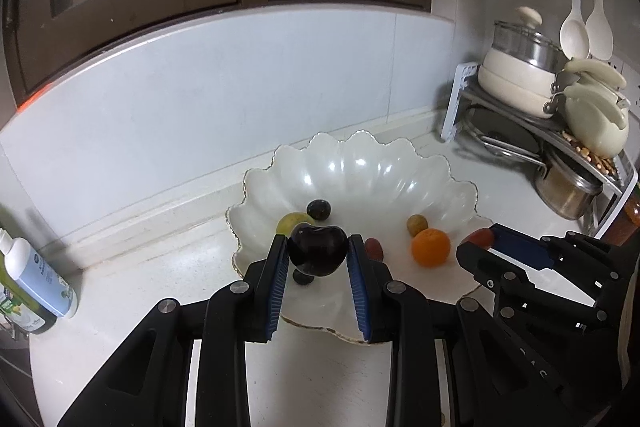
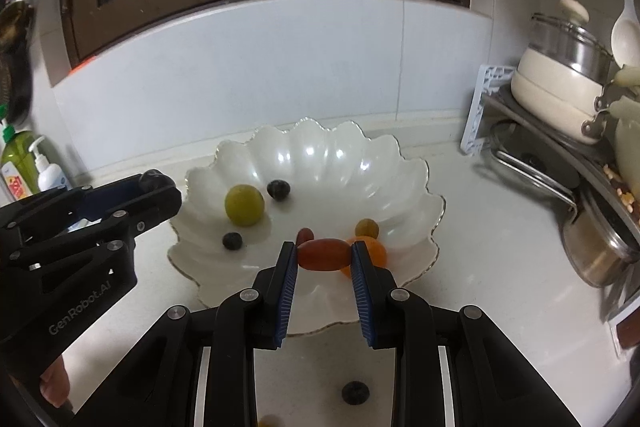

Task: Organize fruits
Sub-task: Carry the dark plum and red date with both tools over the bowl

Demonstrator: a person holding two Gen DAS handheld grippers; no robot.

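A white scalloped bowl [image 1: 360, 163] [image 2: 320, 147] stands on the counter. My left gripper [image 1: 319, 250] is shut on a dark plum [image 1: 318, 254] above the bowl's near left part. My right gripper [image 2: 324, 255] is shut on a red grape tomato [image 2: 324, 255] above the bowl's near right part; it also shows in the left wrist view [image 1: 480, 239]. In the bowl lie a green fruit [image 2: 244, 205], two dark berries [image 2: 279, 189] [image 2: 232, 241], a small brownish fruit [image 2: 367, 228], an orange [image 1: 431, 247] and another red grape tomato [image 2: 305, 235].
A dark berry [image 2: 355, 392] lies on the counter below my right gripper. Bottles [image 1: 36, 279] stand at the left. A rack with pots and pans [image 1: 532, 95] stands at the right against the tiled wall. Dark cabinets hang above.
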